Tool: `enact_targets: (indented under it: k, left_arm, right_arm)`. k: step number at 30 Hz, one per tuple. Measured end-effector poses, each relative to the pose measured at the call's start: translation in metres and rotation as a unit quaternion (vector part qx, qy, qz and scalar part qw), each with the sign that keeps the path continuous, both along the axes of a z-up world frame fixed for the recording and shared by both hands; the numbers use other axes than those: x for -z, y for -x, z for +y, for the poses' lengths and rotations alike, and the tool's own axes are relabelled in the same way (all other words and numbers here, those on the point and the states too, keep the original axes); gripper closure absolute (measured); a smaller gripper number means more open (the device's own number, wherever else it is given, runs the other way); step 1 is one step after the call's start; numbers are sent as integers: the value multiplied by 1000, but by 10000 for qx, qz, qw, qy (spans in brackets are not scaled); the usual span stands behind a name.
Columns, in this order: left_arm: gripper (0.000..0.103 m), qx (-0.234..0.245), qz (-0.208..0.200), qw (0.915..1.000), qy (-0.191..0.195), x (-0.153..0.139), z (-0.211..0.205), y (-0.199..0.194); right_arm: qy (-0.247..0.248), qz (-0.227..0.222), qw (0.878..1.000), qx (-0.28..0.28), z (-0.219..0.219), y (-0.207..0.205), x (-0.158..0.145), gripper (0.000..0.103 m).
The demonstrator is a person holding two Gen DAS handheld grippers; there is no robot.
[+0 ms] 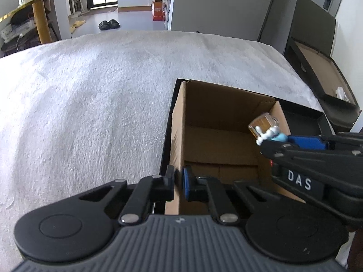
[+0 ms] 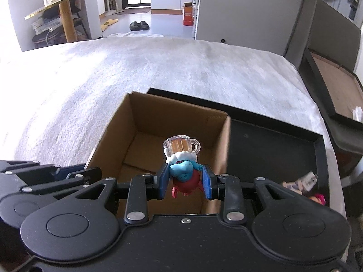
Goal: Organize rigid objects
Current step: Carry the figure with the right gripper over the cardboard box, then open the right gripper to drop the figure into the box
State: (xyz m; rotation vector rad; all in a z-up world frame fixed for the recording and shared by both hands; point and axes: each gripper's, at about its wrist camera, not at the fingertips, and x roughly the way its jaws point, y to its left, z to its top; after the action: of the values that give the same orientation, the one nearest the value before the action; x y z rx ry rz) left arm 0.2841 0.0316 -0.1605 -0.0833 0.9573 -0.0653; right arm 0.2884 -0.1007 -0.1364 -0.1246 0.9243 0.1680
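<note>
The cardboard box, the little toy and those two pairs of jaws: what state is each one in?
Cardboard box: open at the top, nothing visible inside.
Toy figure: clamped between the right gripper's pads, in the air above the box.
Right gripper: jaws shut on the toy figure.
Left gripper: jaws closed on the box's near wall.
Black tray: open, small items in its near corner.

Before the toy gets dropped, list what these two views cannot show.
- Cardboard box floor, near part: right wrist view, hidden behind the figurine and right gripper.
- Items in the black tray corner: right wrist view, cut off by the gripper body, too small to identify.
- Left gripper on the box wall: left wrist view shows the pads either side; contact unclear.
- Figurine's lower half: left wrist view, hidden by the right gripper's fingers.
</note>
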Motion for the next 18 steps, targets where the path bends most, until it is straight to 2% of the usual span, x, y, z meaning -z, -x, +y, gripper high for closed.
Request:
enact_targets:
  k: [7, 9, 18]
  left_arm:
    - [96, -87, 62, 9999, 49, 4, 6, -4]
    - [95, -101, 98, 9999, 45, 4, 6, -5]
    - [92, -91, 237, 9996, -89, 4, 1, -3]
  right_arm:
    - [-244, -233, 9991, -272, 13, -14, -10, 72]
    - [-254, -302, 9985, -373, 16, -15, -14, 67]
    - [-347, -60, 9992, -169, 2, -5, -10, 67]
